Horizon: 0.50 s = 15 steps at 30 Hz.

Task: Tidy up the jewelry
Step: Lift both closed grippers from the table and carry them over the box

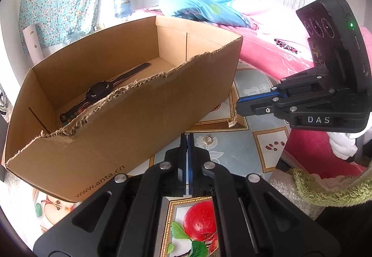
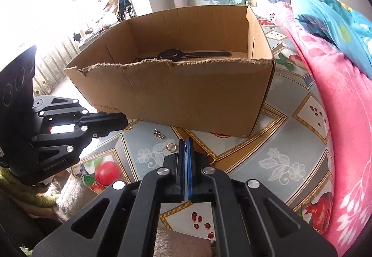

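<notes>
An open cardboard box (image 1: 130,117) (image 2: 186,94) with a torn front rim stands on the fruit-print tablecloth. A black watch (image 1: 98,92) (image 2: 171,54) lies inside it. In front of the box a gold ring (image 1: 207,140) (image 2: 171,147) and a few tiny silver studs (image 2: 158,133) lie on the cloth. My left gripper (image 1: 187,138) (image 2: 125,121) is shut with nothing in it, just short of the ring. My right gripper (image 1: 237,107) (image 2: 185,142) is shut by the box's right corner. A small gold earring (image 1: 230,122) (image 2: 211,156) dangles on a thin wire from its tip.
A bed with a pink blanket (image 2: 337,117) and a blue quilt (image 1: 204,6) runs along the table's right side. A fuzzy green sleeve (image 1: 325,189) shows behind the grippers. A water bottle (image 1: 121,4) and a floral cloth (image 1: 62,1) stand at the far wall.
</notes>
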{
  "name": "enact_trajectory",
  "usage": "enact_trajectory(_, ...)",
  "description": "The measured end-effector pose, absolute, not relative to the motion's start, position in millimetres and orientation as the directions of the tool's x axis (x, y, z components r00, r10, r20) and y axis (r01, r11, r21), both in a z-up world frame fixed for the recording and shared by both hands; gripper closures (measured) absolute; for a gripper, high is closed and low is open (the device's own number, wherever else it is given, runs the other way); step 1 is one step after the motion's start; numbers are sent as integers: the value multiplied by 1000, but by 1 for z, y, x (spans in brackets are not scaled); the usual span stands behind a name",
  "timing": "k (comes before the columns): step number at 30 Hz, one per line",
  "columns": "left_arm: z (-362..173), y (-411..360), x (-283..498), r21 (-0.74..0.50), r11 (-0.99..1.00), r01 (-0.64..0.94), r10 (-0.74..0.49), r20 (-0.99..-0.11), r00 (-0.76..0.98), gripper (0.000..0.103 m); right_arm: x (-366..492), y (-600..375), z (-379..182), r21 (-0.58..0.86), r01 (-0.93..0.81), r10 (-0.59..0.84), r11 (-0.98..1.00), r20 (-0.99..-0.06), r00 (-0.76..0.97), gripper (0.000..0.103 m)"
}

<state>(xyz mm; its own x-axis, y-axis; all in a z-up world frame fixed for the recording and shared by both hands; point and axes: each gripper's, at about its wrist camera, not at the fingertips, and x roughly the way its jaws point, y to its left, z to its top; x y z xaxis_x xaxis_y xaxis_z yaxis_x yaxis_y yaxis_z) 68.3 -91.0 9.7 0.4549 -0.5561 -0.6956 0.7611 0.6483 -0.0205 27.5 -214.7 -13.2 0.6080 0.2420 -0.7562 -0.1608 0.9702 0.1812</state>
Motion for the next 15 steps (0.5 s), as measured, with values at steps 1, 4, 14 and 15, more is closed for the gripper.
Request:
enact_trajectory(1, 10, -91, 68, -19, 649, 761, -556, -694, 457, 103, 27, -216, -10, 187, -162, 248, 969, -750, 613, 102)
enact_trajectory(4, 15, -89, 67, -27, 649, 760, -564, -687, 457, 103, 21, -219, -3, 205, -165, 263, 965, -727, 635, 102)
enact_trajectory(14, 77, -71, 66, -86, 621, 779, -668, -579, 468, 103, 33, -218, 57, 242, -241, 340, 940, -596, 728, 102)
enact_trajectory(15, 85, -69, 68, -87, 619, 781, -677, -564, 474, 103, 36, -217, 63, 241, -250, 345, 938, -583, 735, 102)
